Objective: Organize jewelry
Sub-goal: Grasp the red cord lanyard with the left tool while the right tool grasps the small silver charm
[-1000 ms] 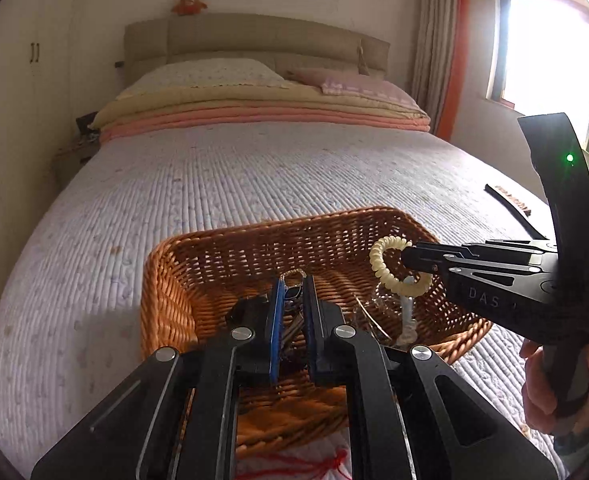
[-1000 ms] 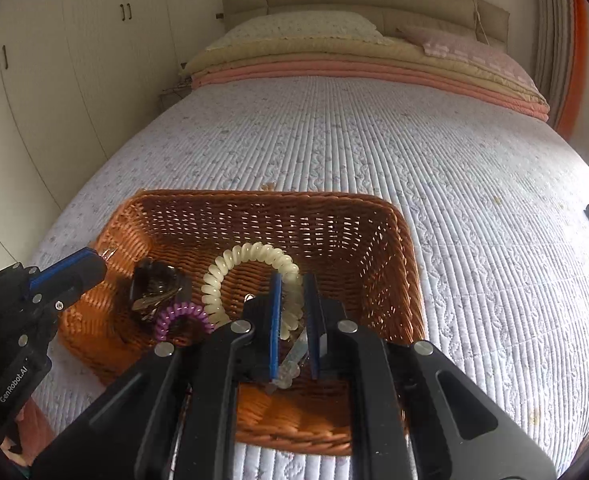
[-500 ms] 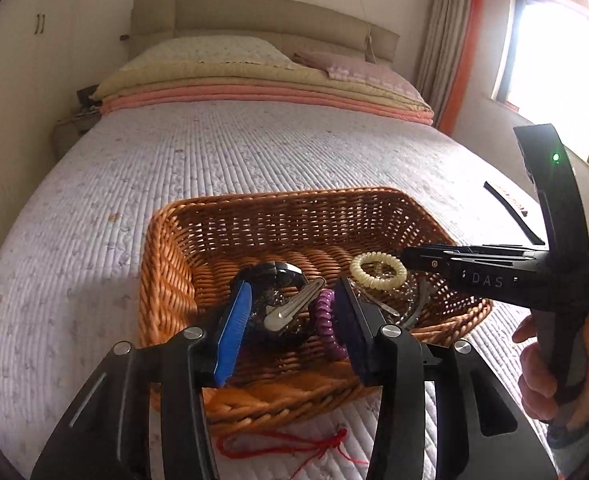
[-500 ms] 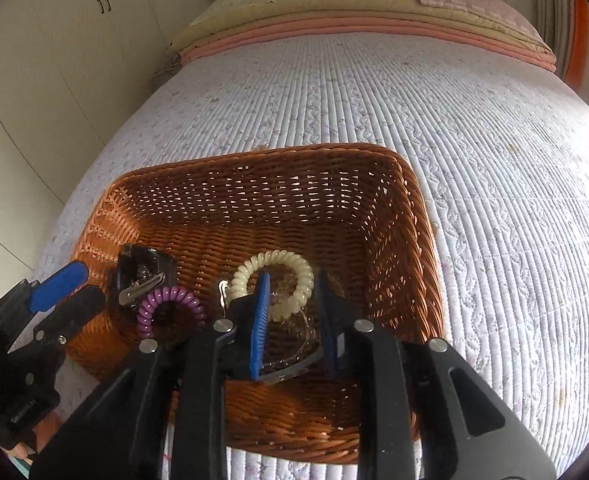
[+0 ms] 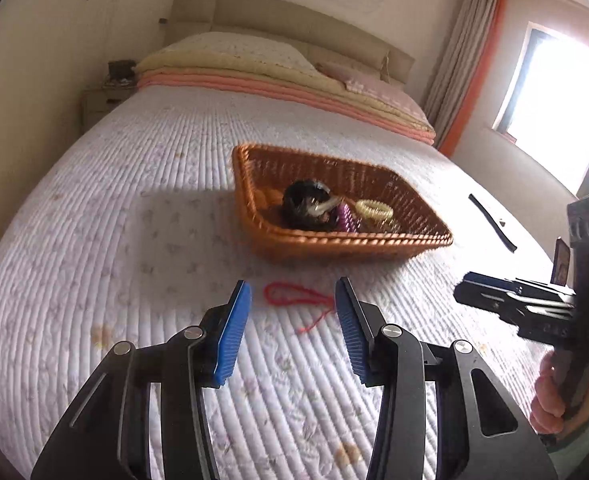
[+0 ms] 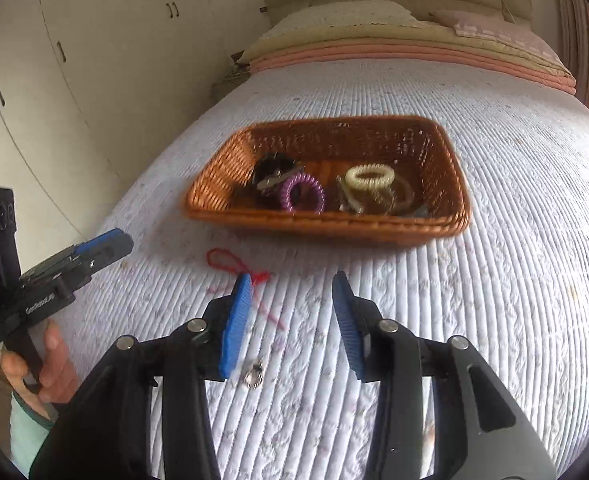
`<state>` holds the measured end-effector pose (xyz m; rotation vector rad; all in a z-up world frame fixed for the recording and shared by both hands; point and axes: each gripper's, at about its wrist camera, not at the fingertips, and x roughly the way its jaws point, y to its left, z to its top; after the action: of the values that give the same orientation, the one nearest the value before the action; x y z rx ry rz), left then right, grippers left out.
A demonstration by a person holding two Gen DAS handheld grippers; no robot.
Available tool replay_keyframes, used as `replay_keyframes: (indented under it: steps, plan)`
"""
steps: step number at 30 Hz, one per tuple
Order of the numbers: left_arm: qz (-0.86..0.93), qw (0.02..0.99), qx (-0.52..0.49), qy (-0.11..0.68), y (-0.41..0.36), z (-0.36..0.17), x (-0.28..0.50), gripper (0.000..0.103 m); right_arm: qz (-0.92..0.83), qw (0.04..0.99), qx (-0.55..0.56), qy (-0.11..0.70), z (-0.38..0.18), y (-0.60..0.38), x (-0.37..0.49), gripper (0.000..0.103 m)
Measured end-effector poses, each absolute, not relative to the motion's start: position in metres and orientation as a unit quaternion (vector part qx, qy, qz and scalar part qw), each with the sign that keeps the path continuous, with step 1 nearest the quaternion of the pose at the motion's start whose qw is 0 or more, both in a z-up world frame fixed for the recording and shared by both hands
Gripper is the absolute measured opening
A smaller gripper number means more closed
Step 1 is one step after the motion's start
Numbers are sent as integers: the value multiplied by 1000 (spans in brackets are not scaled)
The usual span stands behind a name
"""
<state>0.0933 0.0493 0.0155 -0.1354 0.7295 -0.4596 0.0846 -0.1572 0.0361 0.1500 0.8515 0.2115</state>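
A wicker basket (image 5: 434, 236) (image 6: 222, 210) sits on the bed. It holds a black hair clip (image 6: 272, 170), a purple coil hair tie (image 6: 304, 196), a cream coil hair tie (image 6: 368, 178) and some clear pieces. A red string bracelet (image 5: 294, 300) (image 6: 230, 262) lies on the quilt in front of the basket. A small silver piece (image 6: 253, 376) lies near my right gripper. My left gripper (image 5: 292, 330) is open and empty above the red string. My right gripper (image 6: 290, 320) is open and empty, just right of the string.
A black strap (image 5: 492, 222) lies on the quilt right of the basket. Pillows and folded blankets (image 5: 278, 80) are at the head of the bed. Wardrobe doors (image 6: 74, 60) stand on the left, a window (image 5: 558, 108) on the right.
Both grippers opened, let go of their items into the basket and pulled back toward the near side of the bed. The cream and purple hair ties now lie in the basket.
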Motion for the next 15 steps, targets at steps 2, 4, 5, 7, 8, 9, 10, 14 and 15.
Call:
replay_keyframes:
  steps: [2, 4, 5, 7, 8, 9, 10, 14, 15]
  plan:
    - [-215, 900, -71, 373, 55, 2, 94, 42, 97, 898, 60, 426, 23, -147, 69, 39]
    - [-213, 892, -78, 392, 57, -8, 98, 42, 96, 893, 52, 437, 9, -137, 59, 39]
    - [-212, 888, -76, 401, 56, -12, 102, 42, 97, 889, 53, 445, -2, -133, 55, 39]
    - [-211, 882, -66, 415, 52, -20, 111, 41, 99, 880, 58, 461, -16, -128, 55, 34]
    - [-212, 880, -58, 420, 49, -23, 115, 41, 98, 877, 61, 467, -21, -125, 57, 34]
    - [-211, 879, -49, 424, 46, -25, 120, 41, 96, 875, 63, 470, -26, -123, 59, 34]
    - [-212, 878, -39, 428, 43, -27, 125, 41, 89, 875, 61, 472, -30, -120, 61, 33]
    - [-212, 872, -19, 440, 31, -34, 146, 36, 63, 884, 23, 463, -32, -114, 66, 13]
    - [-210, 871, -17, 443, 29, -37, 152, 35, 54, 887, 11, 458, -31, -113, 66, 13]
